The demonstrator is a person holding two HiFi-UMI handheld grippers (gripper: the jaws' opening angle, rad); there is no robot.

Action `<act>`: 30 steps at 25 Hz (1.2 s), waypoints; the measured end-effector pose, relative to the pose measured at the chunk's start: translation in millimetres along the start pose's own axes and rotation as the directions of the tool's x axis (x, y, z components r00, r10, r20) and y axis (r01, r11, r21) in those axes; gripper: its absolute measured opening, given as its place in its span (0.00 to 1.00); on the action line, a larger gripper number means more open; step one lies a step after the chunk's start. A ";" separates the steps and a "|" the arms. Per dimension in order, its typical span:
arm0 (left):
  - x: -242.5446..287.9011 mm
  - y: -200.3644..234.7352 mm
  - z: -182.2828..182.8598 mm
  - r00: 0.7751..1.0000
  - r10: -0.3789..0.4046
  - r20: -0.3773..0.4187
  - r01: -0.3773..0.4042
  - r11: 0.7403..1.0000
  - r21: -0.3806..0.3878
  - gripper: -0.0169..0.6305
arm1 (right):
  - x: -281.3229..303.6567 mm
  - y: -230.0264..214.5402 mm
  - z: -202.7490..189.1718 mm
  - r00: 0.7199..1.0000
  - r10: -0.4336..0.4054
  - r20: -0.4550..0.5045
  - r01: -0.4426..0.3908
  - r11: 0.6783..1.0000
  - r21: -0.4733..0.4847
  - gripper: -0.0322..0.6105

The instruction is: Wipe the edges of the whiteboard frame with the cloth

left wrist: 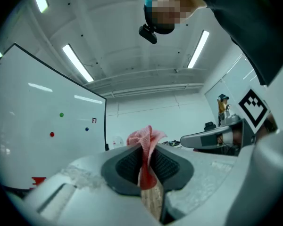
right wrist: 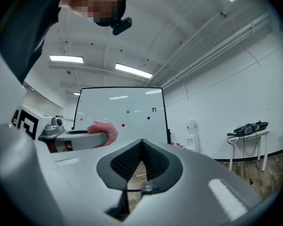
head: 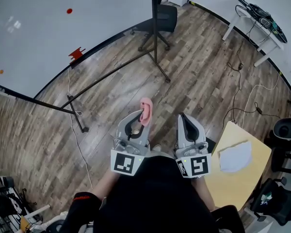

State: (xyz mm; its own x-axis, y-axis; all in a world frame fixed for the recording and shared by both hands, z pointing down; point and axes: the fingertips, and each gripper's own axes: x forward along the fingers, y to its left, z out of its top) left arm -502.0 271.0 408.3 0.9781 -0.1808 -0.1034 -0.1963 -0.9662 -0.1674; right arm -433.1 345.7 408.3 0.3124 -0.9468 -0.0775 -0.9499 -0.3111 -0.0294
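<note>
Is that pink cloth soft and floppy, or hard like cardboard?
Probably floppy: the pink cloth bunches and folds over where the left gripper pinches it. Likely light too, since that one pinch holds all of it. Its knobbly weave probably keeps it from slipping.

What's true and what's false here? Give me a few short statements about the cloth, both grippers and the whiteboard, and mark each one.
1. The left gripper is shut on the pink cloth. True.
2. The right gripper holds a second cloth. False: its jaws are together with nothing between them.
3. The cloth is pressed against the whiteboard frame. False: it is held in the air over the wood floor, apart from the board.
4. A black chair stands near the whiteboard's right edge. True.
5. The whiteboard is covered with writing. False: only a few small coloured dots show.
</note>
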 end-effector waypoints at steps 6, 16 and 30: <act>20.0 -3.8 -3.8 1.000 -0.002 0.006 0.002 1.000 -0.007 0.09 | 2.8 -22.6 -2.0 1.000 -0.021 -0.002 0.021 1.000 -0.011 0.05; 100.3 27.4 -22.1 1.000 -0.021 0.023 0.021 1.000 0.006 0.09 | 64.4 -72.8 -17.3 0.998 -0.043 -0.035 0.043 0.999 -0.009 0.05; 244.9 95.3 -27.3 0.996 -0.075 0.053 0.074 0.997 0.024 0.09 | 192.9 -149.4 -10.1 0.996 -0.073 -0.055 0.071 0.997 -0.026 0.05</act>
State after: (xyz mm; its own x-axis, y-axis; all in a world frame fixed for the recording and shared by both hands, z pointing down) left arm -279.3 129.7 393.8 0.9849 -0.0977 -0.1428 -0.1251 -0.9723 -0.1975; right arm -231.0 208.6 407.7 0.3799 -0.9248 -0.0202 -0.9250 -0.3797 -0.0089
